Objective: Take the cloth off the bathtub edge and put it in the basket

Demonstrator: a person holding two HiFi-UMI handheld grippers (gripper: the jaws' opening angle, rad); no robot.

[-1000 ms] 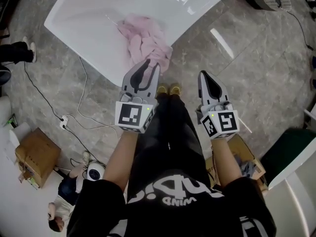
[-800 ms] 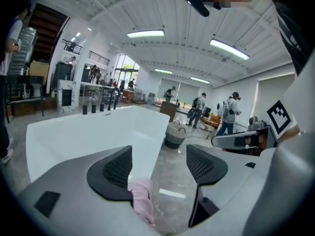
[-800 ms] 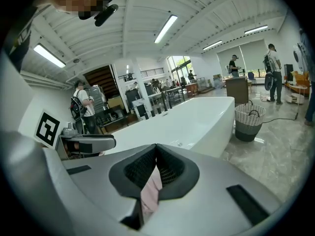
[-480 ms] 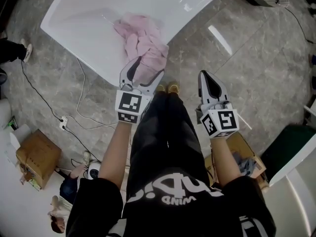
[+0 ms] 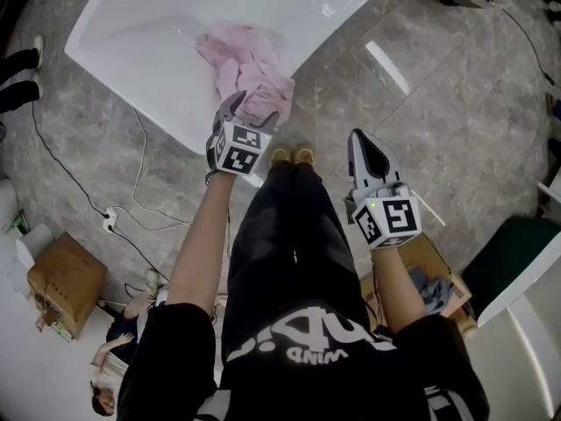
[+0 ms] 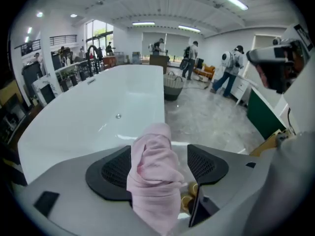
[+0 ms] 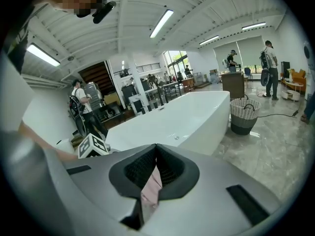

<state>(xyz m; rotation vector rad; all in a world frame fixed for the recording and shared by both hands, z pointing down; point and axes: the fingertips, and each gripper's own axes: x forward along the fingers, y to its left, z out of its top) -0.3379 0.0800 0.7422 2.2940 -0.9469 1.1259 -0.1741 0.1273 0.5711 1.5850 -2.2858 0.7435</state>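
Observation:
A pink cloth [image 5: 250,68] hangs crumpled over the near edge of the white bathtub [image 5: 149,51]. My left gripper [image 5: 252,110] points down at it. Its jaws have just been opening and now stand wide, with the cloth [image 6: 155,176] between them; the pads do not squeeze it. My right gripper [image 5: 366,143] hovers over the floor to the right of the tub, jaws together [image 7: 156,149], and nothing shows held in the head view. The woven basket [image 6: 172,86] stands on the floor at the tub's far end and also shows as the basket [image 7: 244,114] in the right gripper view.
The person's shoes [image 5: 294,156] stand just below the tub edge. White cables [image 5: 131,209] trail over the stone floor on the left, near a cardboard box [image 5: 61,274]. Another open box [image 5: 434,279] and a green panel [image 5: 517,261] lie on the right. People stand far off [image 6: 231,73].
The left gripper has dropped from in front of the tub down onto the cloth, and its jaws went from nearly closed to wide apart around it. The right gripper stayed put.

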